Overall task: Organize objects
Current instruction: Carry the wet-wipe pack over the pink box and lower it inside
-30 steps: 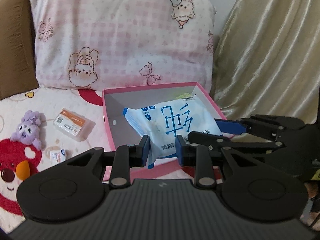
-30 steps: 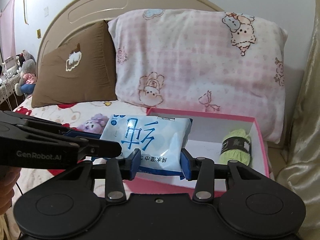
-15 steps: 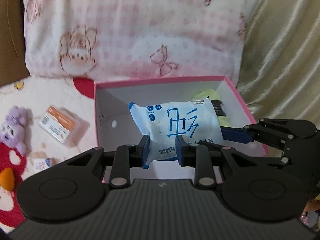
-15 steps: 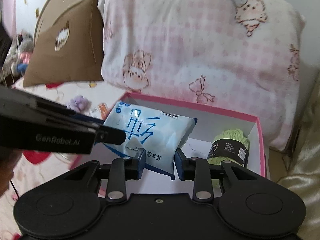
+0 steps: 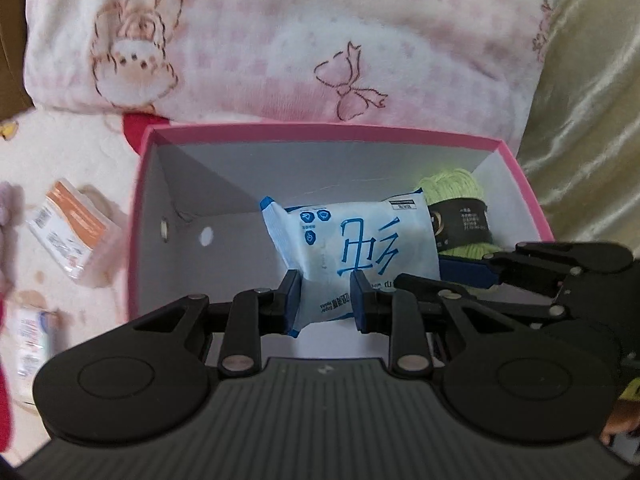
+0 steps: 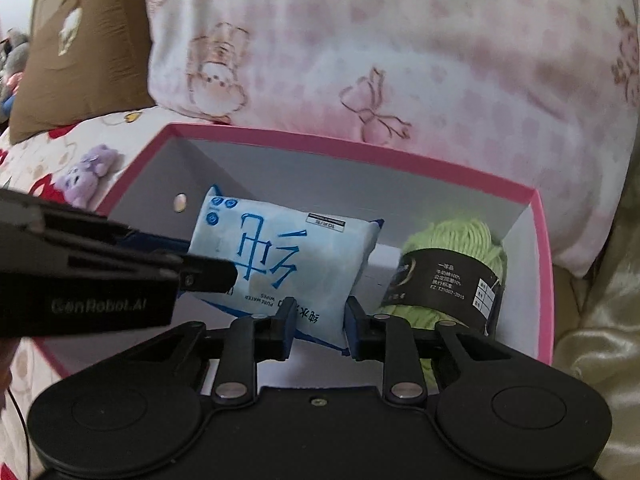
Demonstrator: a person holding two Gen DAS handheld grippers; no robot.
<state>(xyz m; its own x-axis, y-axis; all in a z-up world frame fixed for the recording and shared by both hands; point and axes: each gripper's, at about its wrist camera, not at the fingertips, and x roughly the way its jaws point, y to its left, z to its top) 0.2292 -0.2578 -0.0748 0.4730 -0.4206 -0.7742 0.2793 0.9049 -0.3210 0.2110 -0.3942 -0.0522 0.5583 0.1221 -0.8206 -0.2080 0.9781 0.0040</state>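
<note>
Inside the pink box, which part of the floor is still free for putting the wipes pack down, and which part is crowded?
Free: the white floor of the pink box on its left half, between the left wall with two holes and the wipes pack. Crowded: the right end, where the green yarn lies against the right wall, close beside the pack and both grippers.

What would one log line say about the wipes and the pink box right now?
left gripper: shut on wipes pack | right gripper: jaws just closing on pack | pack: low inside pink box, beside green yarn
</note>
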